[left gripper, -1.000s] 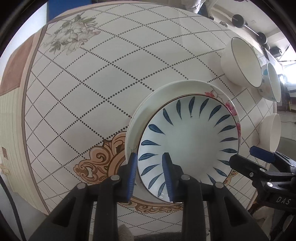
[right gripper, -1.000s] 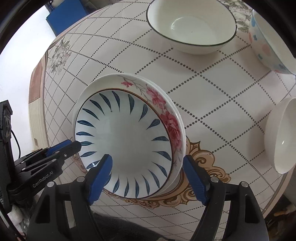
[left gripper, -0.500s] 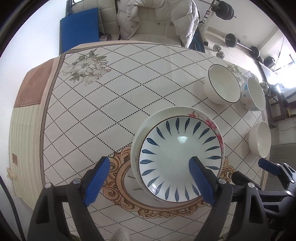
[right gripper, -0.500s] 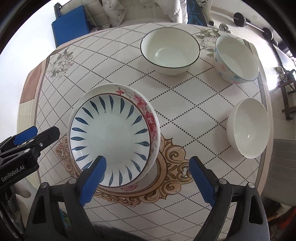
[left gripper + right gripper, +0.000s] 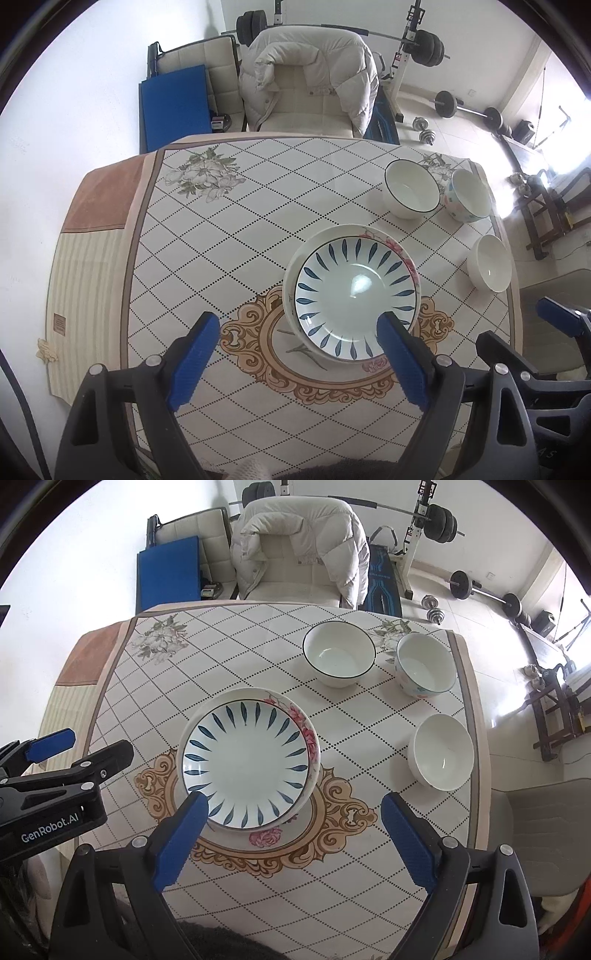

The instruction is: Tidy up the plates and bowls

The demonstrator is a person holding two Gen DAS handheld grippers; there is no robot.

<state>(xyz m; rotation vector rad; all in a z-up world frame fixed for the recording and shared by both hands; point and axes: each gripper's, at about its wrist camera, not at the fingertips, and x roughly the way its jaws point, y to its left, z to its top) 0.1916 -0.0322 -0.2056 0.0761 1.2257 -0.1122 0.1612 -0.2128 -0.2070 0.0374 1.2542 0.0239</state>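
Blue-leaf plate (image 5: 247,764) sitting stacked on floral plate (image 5: 308,734), mid-surface (image 5: 258,657). Left gripper (image 5: 295,354) reading "GenRobot.AI", fingers spread, gripping nothing. Right gripper (image 5: 293,838) likewise hanging spread, empty.

Home gym doubling as a dining corner, plain white walls all round.

A cream padded armchair (image 5: 314,107) sits at the far side of the table with a puffy off-white down jacket (image 5: 295,70) thrown over its back. A blue folded mat (image 5: 168,574) leans against the wall to its left. A white barbell rack with black weight plates (image 5: 417,528) stands to the right, with loose barbells and small dumbbells (image 5: 424,131) on the glossy pale tile floor (image 5: 491,635). Bright daylight glares in from the right.
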